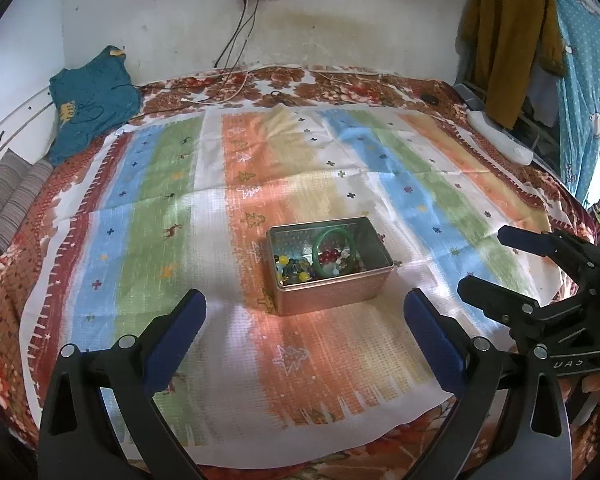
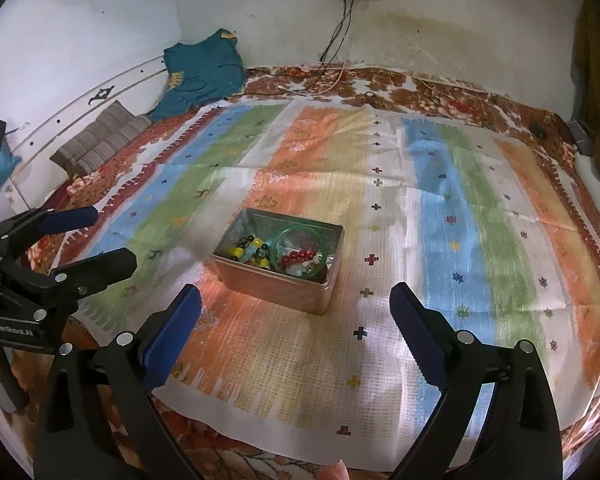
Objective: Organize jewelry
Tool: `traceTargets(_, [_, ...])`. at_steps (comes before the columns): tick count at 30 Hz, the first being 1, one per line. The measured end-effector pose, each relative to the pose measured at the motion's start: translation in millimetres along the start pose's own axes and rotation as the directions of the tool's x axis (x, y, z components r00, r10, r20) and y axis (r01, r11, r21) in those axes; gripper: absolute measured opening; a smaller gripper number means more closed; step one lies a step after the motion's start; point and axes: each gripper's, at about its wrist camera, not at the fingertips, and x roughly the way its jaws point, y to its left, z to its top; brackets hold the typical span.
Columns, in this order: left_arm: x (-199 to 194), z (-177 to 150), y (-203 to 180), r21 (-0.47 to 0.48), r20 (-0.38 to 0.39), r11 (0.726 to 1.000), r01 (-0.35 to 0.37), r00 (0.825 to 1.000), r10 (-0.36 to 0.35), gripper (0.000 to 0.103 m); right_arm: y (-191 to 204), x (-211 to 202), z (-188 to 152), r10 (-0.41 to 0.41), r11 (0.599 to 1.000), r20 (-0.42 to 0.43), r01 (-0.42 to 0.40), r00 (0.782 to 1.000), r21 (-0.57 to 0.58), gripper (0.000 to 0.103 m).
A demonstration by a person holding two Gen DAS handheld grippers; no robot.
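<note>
Small beads (image 1: 296,270) in the tin (image 1: 332,294) blur together.

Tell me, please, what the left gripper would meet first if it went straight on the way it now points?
Probably the striped cloth just short of the metal tin; the open left gripper aims downward, though depth is unclear.

Open metal tin (image 1: 332,292) on the striped cloth holds a green bangle (image 1: 327,254) and coloured beads (image 1: 296,270)

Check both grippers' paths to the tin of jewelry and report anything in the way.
Nothing visible blocks either: only bare striped cloth lies between the open left gripper, the open right gripper and the tin. Its top is uncovered.
</note>
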Motion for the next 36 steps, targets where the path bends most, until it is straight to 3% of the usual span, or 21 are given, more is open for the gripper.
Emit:
traceTargets(14, [-2,-6,-6,0.013,0.005,0.999,-0.044,0.999,0.043,0.097,-2,-3,-2,0.001,1.0,0.008,-0.001,1.0,0.007,0.096])
traceTargets(26, [-7,-5,-8,0.025,0.036,0.999,-0.025,0.999,0.025,0.097,1,-5,-3,0.024,1.0,0.006,-0.024,1.0,0.008,0.096])
traceTargets(36, [-12,-7,-8,0.023,0.058,1.0,-0.02,0.998,0.019,0.097,-2,-12,-2,0.02,1.0,0.052,-0.021,0.998,0.02,0.097])
